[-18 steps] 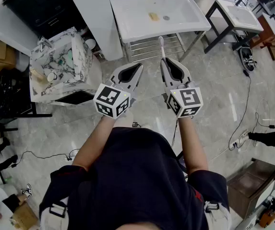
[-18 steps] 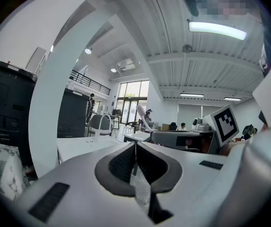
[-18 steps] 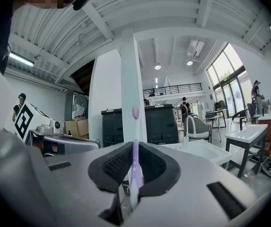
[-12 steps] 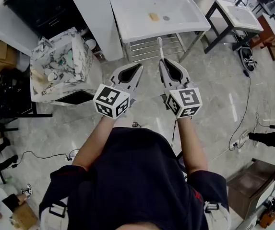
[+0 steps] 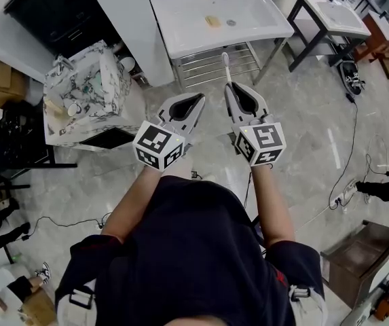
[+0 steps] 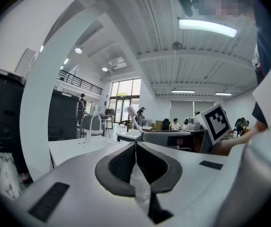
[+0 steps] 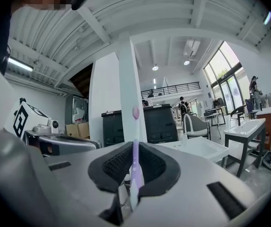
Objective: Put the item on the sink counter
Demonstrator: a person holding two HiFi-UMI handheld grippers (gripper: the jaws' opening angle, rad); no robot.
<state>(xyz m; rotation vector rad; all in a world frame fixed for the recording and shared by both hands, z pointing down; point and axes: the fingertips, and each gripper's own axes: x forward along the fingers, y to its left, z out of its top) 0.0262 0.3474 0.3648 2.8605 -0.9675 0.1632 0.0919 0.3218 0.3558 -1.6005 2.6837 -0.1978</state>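
Sink counter (image 5: 180, 26) sitting slightly higher in head view than half a second ago. Both grippers keeping same spots out in front of person's chest. Right gripper (image 5: 229, 87) clamping toothbrush (image 5: 225, 66) by handle, bristle end pointing toward counter, well short of it. Left gripper (image 5: 197, 96) riding alongside, jaws pressed together. Metal rack (image 5: 214, 65) sitting under counter, facing grippers. Marble-patterned cabinet (image 5: 85, 90) standing to left, white pillar (image 5: 130, 26) rising beside counter, second sink (image 5: 333, 12) standing off right.
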